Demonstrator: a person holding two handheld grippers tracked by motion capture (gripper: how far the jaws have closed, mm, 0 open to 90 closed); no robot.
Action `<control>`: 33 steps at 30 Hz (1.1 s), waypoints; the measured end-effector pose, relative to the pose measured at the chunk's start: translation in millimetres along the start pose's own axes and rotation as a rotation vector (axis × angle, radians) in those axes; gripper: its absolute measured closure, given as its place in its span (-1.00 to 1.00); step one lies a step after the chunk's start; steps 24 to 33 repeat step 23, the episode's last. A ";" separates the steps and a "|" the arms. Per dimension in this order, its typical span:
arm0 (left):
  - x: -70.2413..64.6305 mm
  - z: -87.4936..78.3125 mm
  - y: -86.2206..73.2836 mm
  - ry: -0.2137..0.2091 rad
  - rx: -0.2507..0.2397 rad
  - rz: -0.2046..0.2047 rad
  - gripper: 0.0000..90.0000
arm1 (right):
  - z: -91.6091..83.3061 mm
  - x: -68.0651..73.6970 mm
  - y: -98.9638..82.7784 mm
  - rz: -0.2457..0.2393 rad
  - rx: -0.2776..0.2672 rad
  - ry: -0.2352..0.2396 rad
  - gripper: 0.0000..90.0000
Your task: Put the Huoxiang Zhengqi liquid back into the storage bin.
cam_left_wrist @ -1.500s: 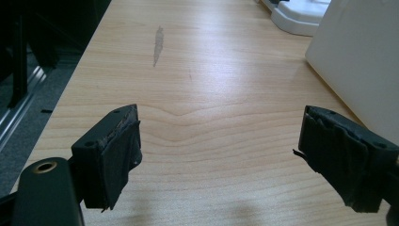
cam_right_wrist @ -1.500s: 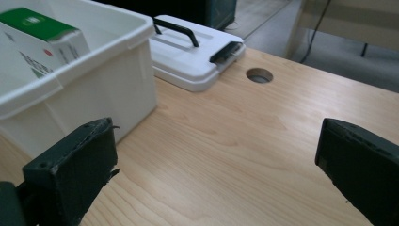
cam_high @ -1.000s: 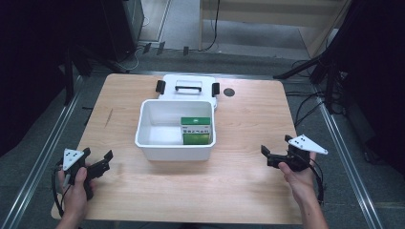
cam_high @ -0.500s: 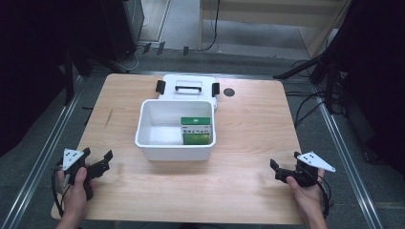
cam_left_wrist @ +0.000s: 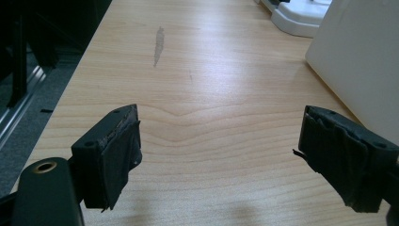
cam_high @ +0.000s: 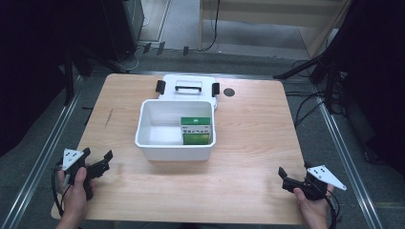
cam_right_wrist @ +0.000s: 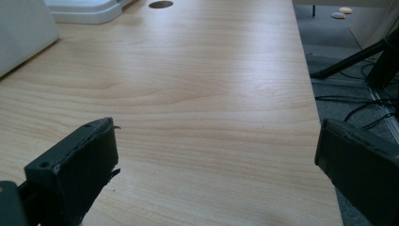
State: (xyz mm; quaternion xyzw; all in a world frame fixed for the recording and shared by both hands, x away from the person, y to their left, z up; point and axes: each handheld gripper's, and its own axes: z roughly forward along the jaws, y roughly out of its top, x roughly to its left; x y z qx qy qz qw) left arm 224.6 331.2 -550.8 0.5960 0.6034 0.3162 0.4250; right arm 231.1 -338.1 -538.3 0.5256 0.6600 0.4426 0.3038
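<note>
The wooden table (cam_high: 248,143) spreads out ahead of both grippers, and each is held low over its near edge, one at either near corner. Between them and farther from the person stands the white bin (cam_high: 175,143), an open rectangular tub well apart from both; it lies ahead and to the right of the left gripper (cam_high: 98,162) and ahead and to the left of the right gripper (cam_high: 293,179). In the left gripper view its white wall (cam_left_wrist: 362,66) rises at the right edge, beyond the right-hand jaw; in the right gripper view a corner of it (cam_right_wrist: 23,33) shows at the upper left. Behind the bin, farther still from both grippers, lies the white lid (cam_high: 188,88) with its handle and two black clasps, flat on the table and touching the bin's far side. Inside the bin, against its right wall as seen from above, sits the green box (cam_high: 196,131), nearer to the right gripper's side than to the left's. A small dark round hole (cam_high: 229,92) marks the tabletop just right of the lid. The left gripper's jaws stand wide apart with bare wood between them, gripping nothing. The right gripper's jaws are likewise spread wide, bare table between them.
</note>
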 end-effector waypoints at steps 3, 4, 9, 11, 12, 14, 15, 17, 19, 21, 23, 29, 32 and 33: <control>-0.2 0.2 0.1 -0.002 0.002 0.004 -0.69 | 1.3 -3.7 0.2 0.032 -0.009 -0.006 -1.00; -0.2 0.2 0.2 -0.003 0.004 0.005 -0.69 | 2.2 -4.8 0.4 0.039 -0.011 -0.007 -1.00; -0.4 0.3 0.2 -0.003 0.005 0.005 -0.69 | 4.7 -4.4 0.4 0.036 0.001 -0.012 -1.00; -0.4 0.4 0.2 -0.003 0.005 0.004 -0.69 | 5.2 -3.8 0.3 0.035 0.005 -0.012 -1.00; -0.3 0.4 0.2 -0.003 0.006 0.004 -0.69 | 5.4 -3.7 0.4 0.034 0.008 -0.014 -1.00; -0.2 0.5 0.2 -0.003 0.005 0.005 -0.69 | 6.0 -3.7 0.4 0.033 0.012 -0.014 -0.97; -0.3 0.5 0.2 -0.003 0.005 0.004 -0.69 | 5.9 -3.5 0.4 0.033 0.013 -0.019 -0.94; -0.3 0.5 0.2 -0.003 0.006 0.004 -0.69 | 6.4 -3.2 0.5 0.033 0.016 -0.036 -0.90; -0.3 0.6 0.2 -0.003 0.006 0.005 -0.69 | 6.6 -3.0 0.6 0.032 0.017 -0.039 -0.90; -0.5 0.6 0.3 -0.001 0.009 0.006 -0.69 | 6.5 -3.1 0.5 0.031 0.017 -0.034 -0.90; -0.6 0.8 0.3 -0.001 0.008 0.007 -0.69 | 6.6 -2.9 0.5 0.031 0.018 -0.034 -0.90; -0.6 0.8 0.3 -0.001 0.008 0.007 -0.69 | 6.6 -2.9 0.5 0.031 0.018 -0.034 -0.90; -0.6 0.8 0.3 -0.001 0.008 0.007 -0.69 | 6.6 -2.9 0.5 0.031 0.018 -0.034 -0.90; -0.6 0.8 0.3 -0.001 0.008 0.007 -0.69 | 6.6 -2.9 0.5 0.031 0.018 -0.034 -0.90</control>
